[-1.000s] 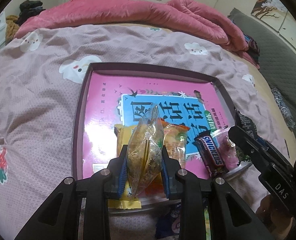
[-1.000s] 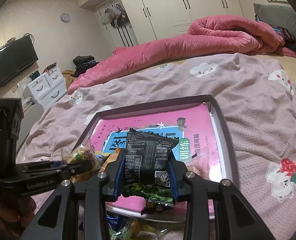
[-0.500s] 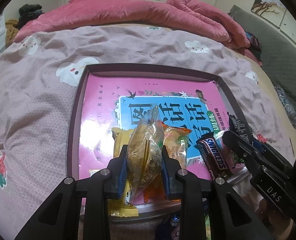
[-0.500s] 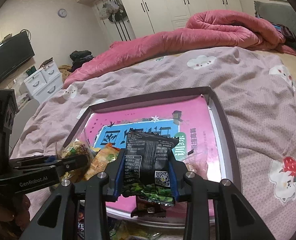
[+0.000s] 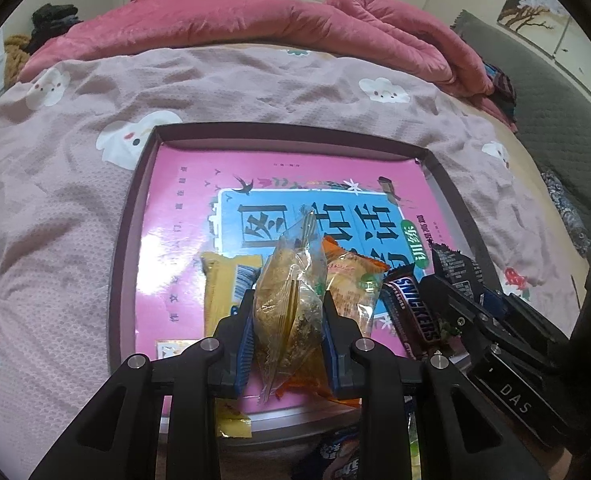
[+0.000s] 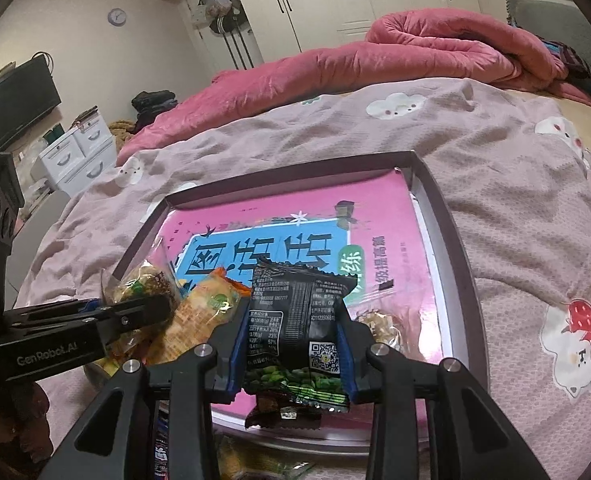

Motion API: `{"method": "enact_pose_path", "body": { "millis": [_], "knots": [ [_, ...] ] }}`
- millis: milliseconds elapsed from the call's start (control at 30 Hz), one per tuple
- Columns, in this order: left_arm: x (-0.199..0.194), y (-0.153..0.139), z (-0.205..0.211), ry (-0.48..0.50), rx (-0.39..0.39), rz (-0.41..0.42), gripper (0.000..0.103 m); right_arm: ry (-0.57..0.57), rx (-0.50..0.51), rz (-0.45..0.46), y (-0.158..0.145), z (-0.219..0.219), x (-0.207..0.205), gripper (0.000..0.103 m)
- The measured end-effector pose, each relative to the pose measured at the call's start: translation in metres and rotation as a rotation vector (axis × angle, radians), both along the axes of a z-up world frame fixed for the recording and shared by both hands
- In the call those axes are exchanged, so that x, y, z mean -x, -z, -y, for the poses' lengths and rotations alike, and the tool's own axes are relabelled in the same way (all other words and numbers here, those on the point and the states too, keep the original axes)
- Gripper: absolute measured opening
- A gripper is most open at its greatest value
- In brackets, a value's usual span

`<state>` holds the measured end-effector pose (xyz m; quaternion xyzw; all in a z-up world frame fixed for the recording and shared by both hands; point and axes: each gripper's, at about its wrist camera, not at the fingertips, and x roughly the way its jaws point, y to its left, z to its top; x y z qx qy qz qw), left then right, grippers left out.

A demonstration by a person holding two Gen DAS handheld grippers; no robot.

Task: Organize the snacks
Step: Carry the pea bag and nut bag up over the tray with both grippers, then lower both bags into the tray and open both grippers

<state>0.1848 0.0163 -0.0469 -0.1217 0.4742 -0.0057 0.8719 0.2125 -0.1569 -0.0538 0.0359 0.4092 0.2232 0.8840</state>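
A shallow tray (image 5: 131, 216) (image 6: 451, 240) with a pink and blue printed floor lies on the bed. My left gripper (image 5: 289, 316) is shut on a clear packet of brown snack (image 5: 289, 300), held upright over the tray's near edge. On the tray below lie a yellow packet (image 5: 223, 284), an orange packet (image 5: 349, 288) (image 6: 203, 316) and a Snickers bar (image 5: 413, 312). My right gripper (image 6: 293, 348) is shut on a black packet with green peas (image 6: 299, 316), over the tray's near right part. A clear packet (image 6: 379, 320) lies just right of it.
A rumpled pink quilt (image 5: 255, 24) lies across the far side of the bed (image 6: 515, 168). More wrapped snacks (image 6: 247, 460) lie on the cover just before the tray's near edge. White drawers (image 6: 79, 148) and a wall television (image 6: 11, 104) stand at the left.
Both views have edged forward over the tray, which now sits lower and larger in frame. Both packets stay gripped as before.
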Motion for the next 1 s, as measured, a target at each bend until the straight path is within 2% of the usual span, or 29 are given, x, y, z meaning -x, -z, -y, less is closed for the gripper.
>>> {"method": "enact_pose_path", "body": {
  "millis": [1000],
  "knots": [
    [0.001, 0.001, -0.008, -0.013, 0.044, -0.001, 0.030, 0.031, -0.012, 0.003, -0.006, 0.007, 0.006, 0.038]
  ]
}}
